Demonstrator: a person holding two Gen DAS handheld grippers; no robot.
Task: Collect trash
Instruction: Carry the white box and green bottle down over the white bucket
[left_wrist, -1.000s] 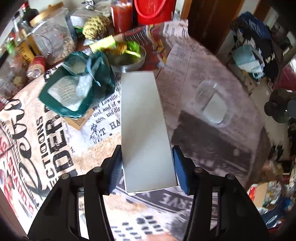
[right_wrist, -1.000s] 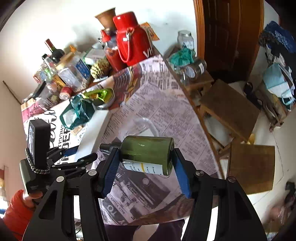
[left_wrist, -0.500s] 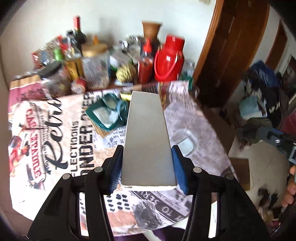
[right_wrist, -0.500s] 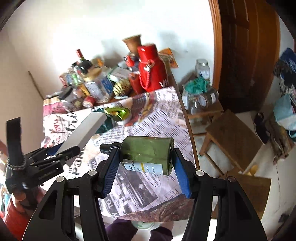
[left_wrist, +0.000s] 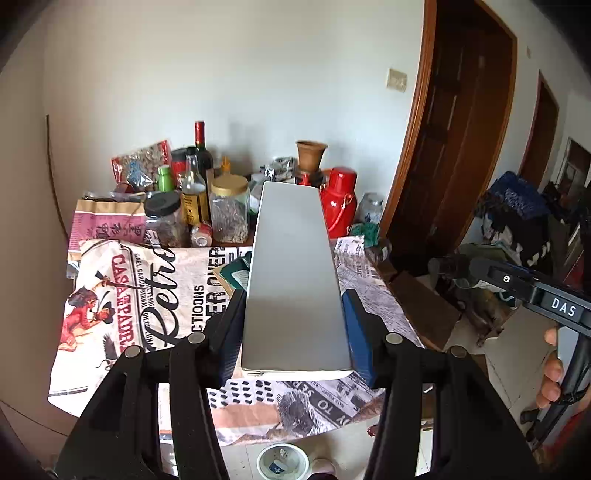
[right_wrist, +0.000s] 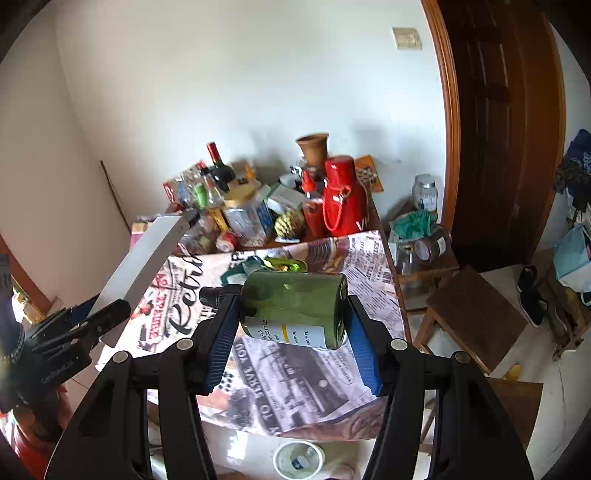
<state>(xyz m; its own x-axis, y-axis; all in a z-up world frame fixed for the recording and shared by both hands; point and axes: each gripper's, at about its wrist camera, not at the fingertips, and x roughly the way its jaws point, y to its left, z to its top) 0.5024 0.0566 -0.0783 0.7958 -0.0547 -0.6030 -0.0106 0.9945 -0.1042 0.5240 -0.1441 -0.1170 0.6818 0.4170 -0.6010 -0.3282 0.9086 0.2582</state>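
Trash rides in both tools: the left gripper (left_wrist: 293, 325) is clamped on a long white box (left_wrist: 293, 280), the right gripper (right_wrist: 291, 328) on a green bottle (right_wrist: 293, 304) lying sideways, both held above the near edge of the table (right_wrist: 332, 406). At the table's far edge, lidded jars (left_wrist: 228, 212) hold dry contents beside a red thermos (right_wrist: 341, 195). Only the right wrist view shows a metal bowl (right_wrist: 284, 264) of green scraps; both show a small white cup (right_wrist: 298, 459) on the floor.
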